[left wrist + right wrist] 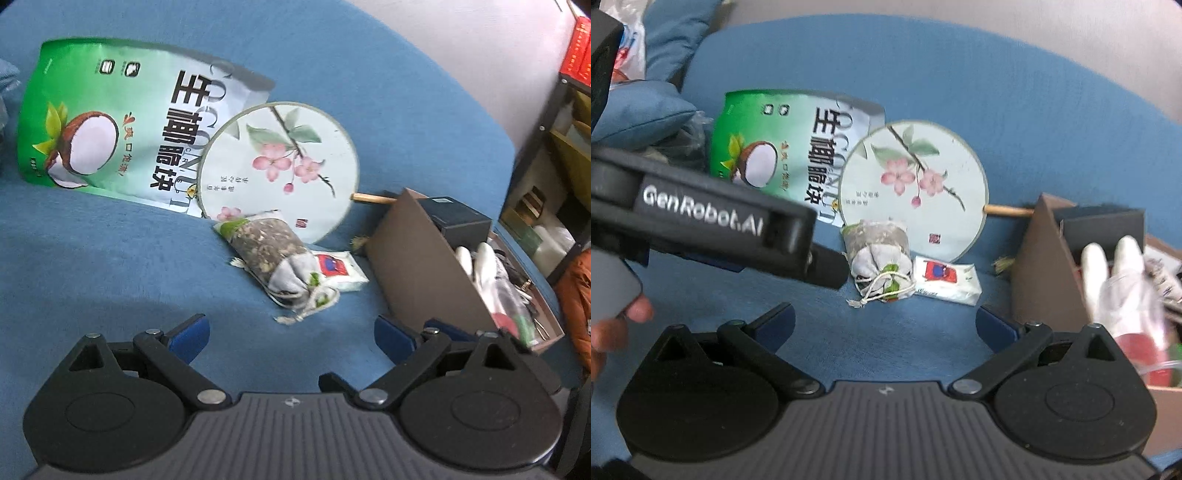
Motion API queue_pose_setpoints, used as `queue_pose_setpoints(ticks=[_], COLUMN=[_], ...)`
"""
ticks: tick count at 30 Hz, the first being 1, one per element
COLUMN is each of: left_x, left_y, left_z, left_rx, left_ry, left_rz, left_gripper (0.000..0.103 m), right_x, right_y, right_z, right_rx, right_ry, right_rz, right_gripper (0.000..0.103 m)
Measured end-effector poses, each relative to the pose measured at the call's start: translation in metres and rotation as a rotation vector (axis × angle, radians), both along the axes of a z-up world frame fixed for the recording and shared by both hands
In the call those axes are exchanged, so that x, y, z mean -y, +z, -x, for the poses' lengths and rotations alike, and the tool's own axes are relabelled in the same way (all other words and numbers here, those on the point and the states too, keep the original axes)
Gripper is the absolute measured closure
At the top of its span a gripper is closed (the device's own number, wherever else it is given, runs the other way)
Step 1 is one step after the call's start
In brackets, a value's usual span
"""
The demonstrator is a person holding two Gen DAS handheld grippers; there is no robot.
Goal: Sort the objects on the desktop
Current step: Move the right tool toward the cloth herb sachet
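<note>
Both claws, left (291, 334) and right (884, 321), gape wide with nothing held; herb sachet (280, 254) sits just ahead, brown box (424, 266) off to their right.

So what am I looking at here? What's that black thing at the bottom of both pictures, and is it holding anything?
There is no robot here: a person holds a hand-operated gripper in each hand, and each carries a wide-angle camera looking along its fingers. One picture is from the left gripper, the other from the right gripper; the black shape is the tool itself. Both are open and hold nothing. On the blue cloth lie a green coconut snack bag, a round flowered fan, a small cloth pouch and a white tissue pack. At the right stands a brown box already holding odds and ends.
</note>
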State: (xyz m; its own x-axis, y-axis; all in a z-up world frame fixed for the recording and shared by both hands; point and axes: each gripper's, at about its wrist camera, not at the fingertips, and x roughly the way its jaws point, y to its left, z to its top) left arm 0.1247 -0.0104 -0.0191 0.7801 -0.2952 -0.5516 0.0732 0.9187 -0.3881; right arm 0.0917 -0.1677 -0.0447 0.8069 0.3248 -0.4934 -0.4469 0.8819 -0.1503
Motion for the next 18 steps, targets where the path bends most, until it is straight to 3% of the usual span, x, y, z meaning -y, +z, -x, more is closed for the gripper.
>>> queue_pose_setpoints(ticks=[12, 13, 16, 18], left_x=[-0.012, -0.012, -0.014, -0.014], left_y=[-0.025, -0.026, -0.029, -0.029], left_z=[-0.079, -0.084, -0.098, -0.104], left_rx=[-0.071, -0.073, -0.076, -0.072], left_ry=[0.045, 0.051, 0.055, 0.049], left_rz=[0.01, 0.01, 0.048, 0.081], left_gripper=[0.013, 0.014, 0.015, 0.015], right_x=[-0.01, -0.012, -0.016, -0.019], right_y=[-0.024, -0.025, -0.028, -0.031], right_z=[-0.068, -0.073, -0.087, -0.096], right_rx=[-0.078, -0.08, -0.092, -0.1], right_ry=[-0.037, -0.037, -0.032, -0.029], right_rz=[-0.086, -0.092, -0.109, -0.112], right_gripper=[0.003, 0.004, 0.02, 0.021])
